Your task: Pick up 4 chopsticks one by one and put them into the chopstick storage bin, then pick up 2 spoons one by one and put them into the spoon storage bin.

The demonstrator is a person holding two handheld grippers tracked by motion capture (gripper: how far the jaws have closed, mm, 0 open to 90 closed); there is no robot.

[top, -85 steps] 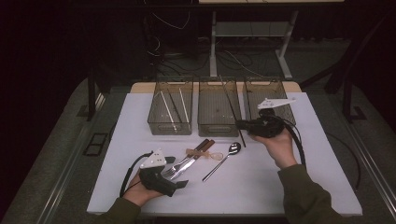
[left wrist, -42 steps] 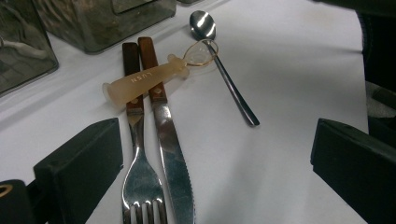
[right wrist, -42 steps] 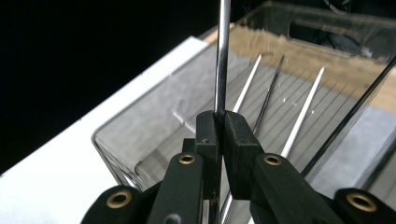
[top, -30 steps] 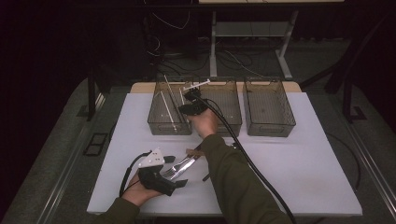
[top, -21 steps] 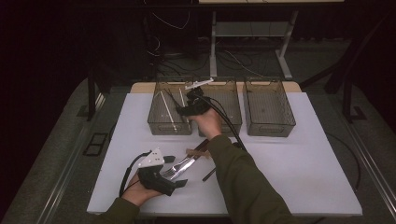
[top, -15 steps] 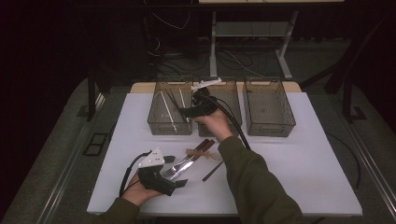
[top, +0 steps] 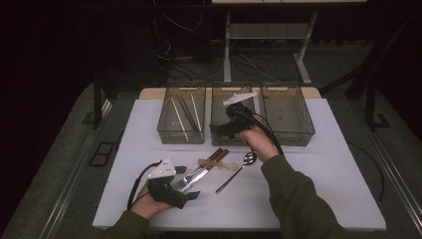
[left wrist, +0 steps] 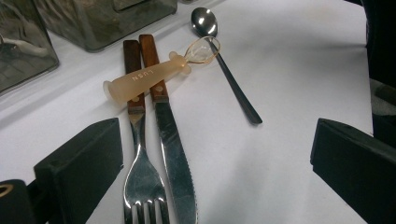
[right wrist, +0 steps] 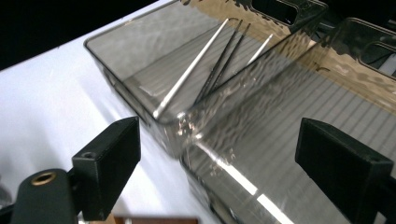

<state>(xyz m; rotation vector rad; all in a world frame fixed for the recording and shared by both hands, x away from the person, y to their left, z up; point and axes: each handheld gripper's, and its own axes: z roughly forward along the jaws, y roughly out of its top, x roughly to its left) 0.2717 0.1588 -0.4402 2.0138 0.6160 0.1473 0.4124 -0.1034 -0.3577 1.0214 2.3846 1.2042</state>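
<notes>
On the white bench (top: 318,164) in the high view: three clear bins in a row at the far side, left bin (top: 182,115) holding chopsticks (top: 185,112), middle bin (top: 234,115) under the right gripper (top: 217,130), right bin (top: 287,112) beyond it. Right gripper held above the middle bin's near wall, fingers spread wide after just opening, nothing between them. Near the bench's middle, a fork (top: 191,177) and knife (top: 204,167) with wooden handles side by side, a pale plastic tool (top: 219,164) lying across the handles, a spoon (top: 238,169) just right of them. Left gripper (top: 185,182) resting at the near left, fingers spread on either side of the fork's tines.

In the left gripper view: fingers (left wrist: 79,168) wide apart, fork (left wrist: 140,182) and knife (left wrist: 175,168) lying flat between them, untouched by either pad. Pale plastic tool (left wrist: 144,79) crossing both wooden handles, its thin loop touching the spoon (left wrist: 224,60). Bin corners at the far left edge.

In the right gripper view: fingers (right wrist: 109,163) spread, empty. Past them the left bin (right wrist: 154,60) with chopsticks (right wrist: 210,65) leaning in it, the middle bin's (right wrist: 289,121) ribbed floor close beneath.
</notes>
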